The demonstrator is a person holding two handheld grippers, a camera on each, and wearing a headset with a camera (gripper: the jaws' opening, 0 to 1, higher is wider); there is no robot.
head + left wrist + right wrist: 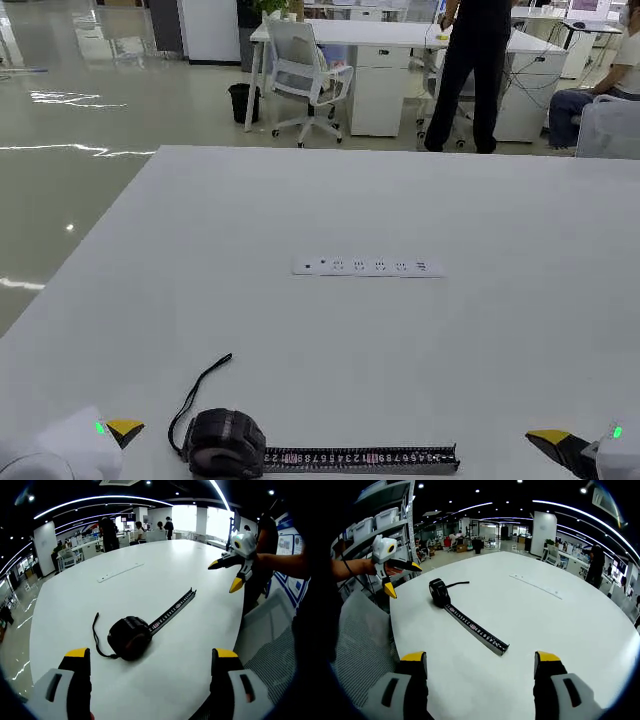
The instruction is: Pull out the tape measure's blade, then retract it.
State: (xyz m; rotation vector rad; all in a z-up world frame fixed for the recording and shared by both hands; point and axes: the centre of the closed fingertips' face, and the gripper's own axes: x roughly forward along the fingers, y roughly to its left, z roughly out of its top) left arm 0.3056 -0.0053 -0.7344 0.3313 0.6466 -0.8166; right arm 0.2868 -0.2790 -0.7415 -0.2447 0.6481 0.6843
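— What writing can be read?

— White numerals are printed along the black blade [360, 459], low in the head view. A run of single digits up to 9 can be made out; the rest is too small. Lettering on the tape measure [225, 442] cannot be told.

— And what is seen around it?

— At the upper left of the head view, a black bin [242, 102] and a white office chair [305, 75] are seen on the glossy floor [80, 120]. Right of them, a person [470, 70] in dark clothes stands at a white desk [380, 35]. At mid-frame a white power strip [368, 266] lies on the white table [300, 200], well apart from the tape measure, which lies in open view of both grippers.

— Where is the tape measure placed?

— At the bottom edge, left of centre. Its strap [195, 390] is curled up and leftward, and the blade is drawn out flat to the right.

— And the grippers?

— In the right gripper view the left gripper [405, 581] is held at the upper left, near the tape measure but apart from it. In the left gripper view the right gripper [223, 576] is seen at the upper right, beyond the blade's tip. Both are spread wide — nothing is held or touched by either.
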